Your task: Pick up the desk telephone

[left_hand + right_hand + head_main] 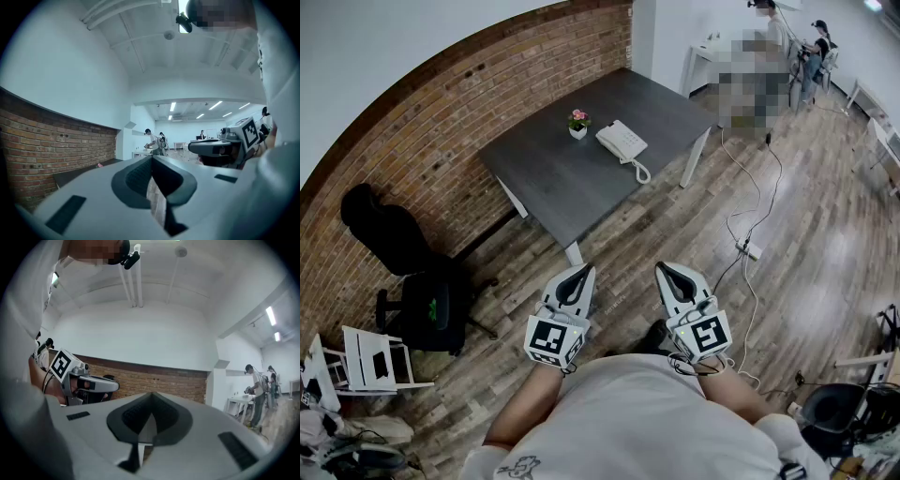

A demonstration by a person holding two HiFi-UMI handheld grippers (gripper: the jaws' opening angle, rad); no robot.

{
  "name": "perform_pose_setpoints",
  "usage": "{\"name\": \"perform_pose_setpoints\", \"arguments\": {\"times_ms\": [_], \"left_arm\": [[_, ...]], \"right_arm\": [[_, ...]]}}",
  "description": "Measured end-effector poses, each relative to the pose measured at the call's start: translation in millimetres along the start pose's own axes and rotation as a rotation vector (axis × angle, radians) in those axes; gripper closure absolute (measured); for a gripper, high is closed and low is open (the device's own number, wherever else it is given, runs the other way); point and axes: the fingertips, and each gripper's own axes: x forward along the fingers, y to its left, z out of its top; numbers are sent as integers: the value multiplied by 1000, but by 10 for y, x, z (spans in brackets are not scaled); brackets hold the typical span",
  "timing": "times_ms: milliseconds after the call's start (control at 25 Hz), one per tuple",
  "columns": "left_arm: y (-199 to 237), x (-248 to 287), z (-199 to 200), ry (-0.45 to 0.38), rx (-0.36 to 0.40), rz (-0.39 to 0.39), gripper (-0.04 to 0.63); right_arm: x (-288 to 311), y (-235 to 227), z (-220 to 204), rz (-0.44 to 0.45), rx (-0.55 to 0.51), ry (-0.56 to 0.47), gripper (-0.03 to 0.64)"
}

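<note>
A white desk telephone (622, 142) with a curly cord lies on the dark grey table (572, 183), far ahead of both grippers. My left gripper (580, 273) and my right gripper (665, 271) are held side by side close to the person's body, over the wooden floor, well short of the table. Both are shut with nothing between their jaws. In the left gripper view the left gripper (151, 160) has its tips together and the right gripper (213, 147) shows beside it. The right gripper (151, 398) looks shut in its own view too.
A small potted pink flower (577, 123) stands on the table beside the phone. A brick wall (441, 131) runs behind the table. Black chairs (422, 291) stand at the left. Cables (750, 248) trail over the floor at the right. People work at white desks (712, 56) far back.
</note>
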Motion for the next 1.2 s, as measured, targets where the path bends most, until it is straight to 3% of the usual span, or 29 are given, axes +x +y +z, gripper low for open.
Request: {"name": "perform_pose_setpoints", "arguments": {"times_ms": [840, 960, 1200], "left_arm": [[1, 443, -41, -5, -7, -48, 577], [-50, 586, -91, 0, -18, -76, 535], [-137, 1012, -215, 35, -42, -123, 377]], "right_arm": [[188, -360, -144, 7, 28, 8, 603], [214, -489, -209, 6, 38, 7, 560], [294, -867, -349, 16, 73, 25, 476]]}}
